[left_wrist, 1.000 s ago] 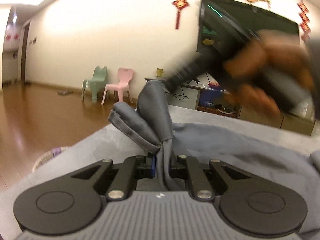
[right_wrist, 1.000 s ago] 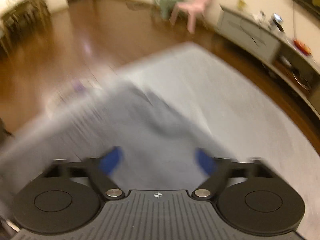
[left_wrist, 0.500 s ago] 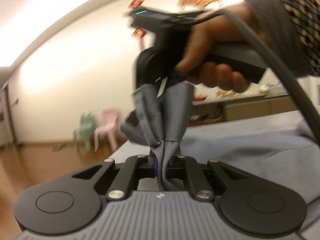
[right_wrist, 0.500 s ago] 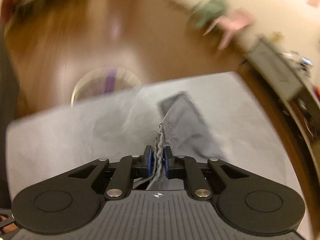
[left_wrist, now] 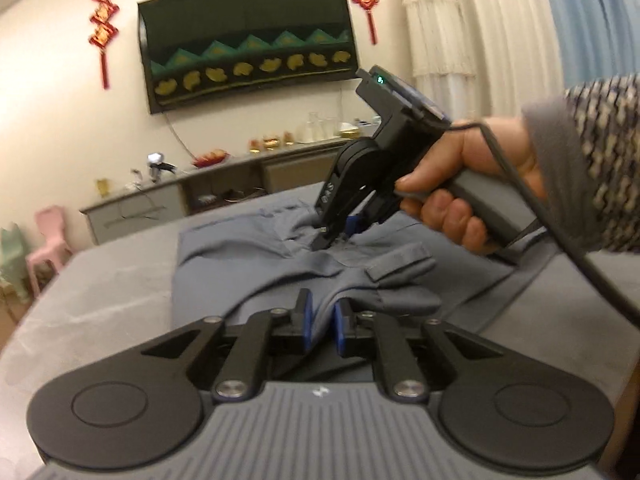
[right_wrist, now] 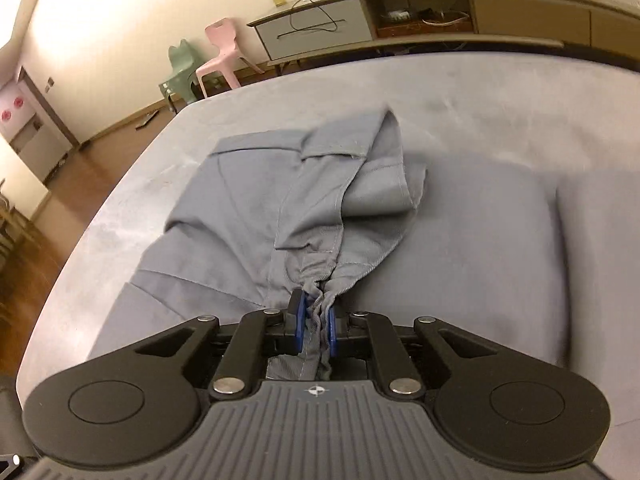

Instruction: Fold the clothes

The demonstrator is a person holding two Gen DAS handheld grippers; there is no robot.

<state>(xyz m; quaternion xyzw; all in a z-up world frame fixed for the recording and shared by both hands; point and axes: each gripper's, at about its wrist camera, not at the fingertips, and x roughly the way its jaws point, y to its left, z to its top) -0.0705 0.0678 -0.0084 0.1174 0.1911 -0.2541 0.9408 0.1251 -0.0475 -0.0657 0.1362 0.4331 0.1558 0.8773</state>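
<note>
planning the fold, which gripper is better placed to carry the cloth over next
Probably the right gripper: it is shut on a bunched edge of the grey garment, most of which lies spread ahead of it. The left gripper pinches fabric at the near edge, good for anchoring.

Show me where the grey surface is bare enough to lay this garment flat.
Bare cover lies right of the grey garment, toward the sideboard, and in a strip on its left by the surface edge. It is crowded at the near middle, where the right gripper and left gripper pinch the cloth.
</note>
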